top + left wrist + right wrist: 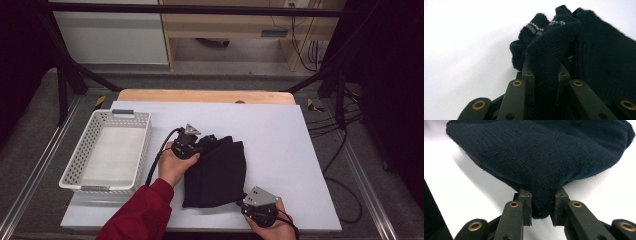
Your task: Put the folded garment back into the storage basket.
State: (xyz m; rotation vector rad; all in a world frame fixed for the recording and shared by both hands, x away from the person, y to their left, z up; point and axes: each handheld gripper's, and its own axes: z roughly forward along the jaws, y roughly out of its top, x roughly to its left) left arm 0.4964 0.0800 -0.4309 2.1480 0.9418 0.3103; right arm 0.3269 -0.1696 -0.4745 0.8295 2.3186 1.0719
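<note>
A white sheet (pixel 280 150) covers the table, and everything else is placed against it. A dark knitted sweater (pixel 217 172), folded into a tall block, lies near the sheet's middle, reaching toward its near edge. A white basket (pixel 107 152) stands on the sheet's left part, well apart from the sweater. The left gripper (pixel 192 145) sits at the sweater's far left corner; its jaws are clamped on a bunched fold of knit by the striped cuffs. The right gripper (pixel 247 205), near the sheet's near edge, is clenched on the sweater's near right corner, the cloth pinched between its pads (pixel 526 206).
</note>
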